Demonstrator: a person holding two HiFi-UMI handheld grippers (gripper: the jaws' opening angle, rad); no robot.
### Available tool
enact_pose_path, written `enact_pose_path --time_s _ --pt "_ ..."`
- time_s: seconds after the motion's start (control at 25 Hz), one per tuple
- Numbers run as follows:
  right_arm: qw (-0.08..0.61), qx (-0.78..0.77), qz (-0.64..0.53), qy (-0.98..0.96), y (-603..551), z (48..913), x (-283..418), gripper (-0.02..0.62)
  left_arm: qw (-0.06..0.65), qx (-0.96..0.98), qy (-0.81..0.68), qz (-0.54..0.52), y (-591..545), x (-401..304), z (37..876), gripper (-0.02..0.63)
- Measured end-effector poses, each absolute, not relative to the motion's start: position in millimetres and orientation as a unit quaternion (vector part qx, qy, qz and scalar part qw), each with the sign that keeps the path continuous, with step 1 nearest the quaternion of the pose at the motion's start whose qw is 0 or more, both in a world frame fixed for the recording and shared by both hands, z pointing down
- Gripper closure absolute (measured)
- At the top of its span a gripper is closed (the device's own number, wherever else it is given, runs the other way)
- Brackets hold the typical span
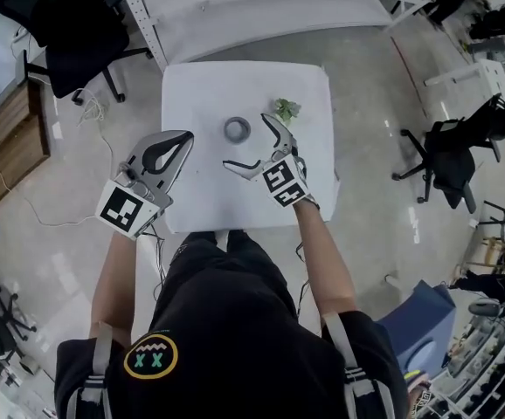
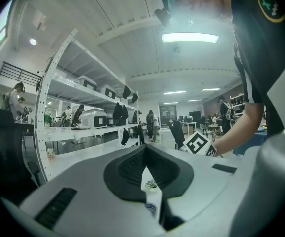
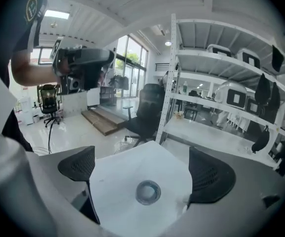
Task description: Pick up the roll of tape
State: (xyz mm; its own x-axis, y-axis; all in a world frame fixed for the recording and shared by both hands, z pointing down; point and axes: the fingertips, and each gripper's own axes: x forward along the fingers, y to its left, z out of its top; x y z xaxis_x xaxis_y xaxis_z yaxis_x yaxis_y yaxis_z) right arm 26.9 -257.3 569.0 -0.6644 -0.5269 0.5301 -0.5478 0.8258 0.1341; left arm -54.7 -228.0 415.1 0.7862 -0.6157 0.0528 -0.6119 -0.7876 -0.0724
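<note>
A small grey roll of tape (image 1: 237,130) lies flat on the white table (image 1: 209,199), near its middle. My right gripper (image 1: 245,143) hovers just right of and near the roll, jaws wide open and pointing left at it. In the right gripper view the roll of tape (image 3: 148,192) sits on the table between and ahead of the two dark pads (image 3: 211,175). My left gripper (image 1: 185,138) is at the table's left edge, its jaws closed together with nothing between them. The left gripper view looks upward, and its pads (image 2: 132,168) meet.
A small green plant-like object (image 1: 287,109) sits on the table behind the right gripper. Black office chairs (image 1: 65,24) stand at the back left and at the right (image 1: 458,151). White shelving (image 1: 261,11) runs behind the table. Cables lie on the floor at left.
</note>
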Motion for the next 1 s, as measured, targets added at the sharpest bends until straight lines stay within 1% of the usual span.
enact_pose_path --time_s 0.16,0.52,0.72,1.0 --pt "0.332 0.256 0.010 -0.908 -271.6 604.8 20.4 -0.002 0.007 -0.942 0.334 -0.029 -233.7 -48.0 408.0 0.589" --pt "0.453 0.146 0.001 -0.880 -283.0 708.6 8.1 0.000 0.002 -0.940 0.340 -0.033 -241.8 -45.0 410.4 0.589" --pt "0.525 0.088 0.005 -0.847 -280.1 771.8 14.0 0.003 -0.006 -0.937 0.347 -0.039 -241.3 -48.2 414.7 0.589" --pt "0.580 0.031 -0.006 -0.814 -274.3 823.1 13.2 0.035 -0.018 -0.931 0.362 -0.051 -235.8 -56.2 425.5 0.589"
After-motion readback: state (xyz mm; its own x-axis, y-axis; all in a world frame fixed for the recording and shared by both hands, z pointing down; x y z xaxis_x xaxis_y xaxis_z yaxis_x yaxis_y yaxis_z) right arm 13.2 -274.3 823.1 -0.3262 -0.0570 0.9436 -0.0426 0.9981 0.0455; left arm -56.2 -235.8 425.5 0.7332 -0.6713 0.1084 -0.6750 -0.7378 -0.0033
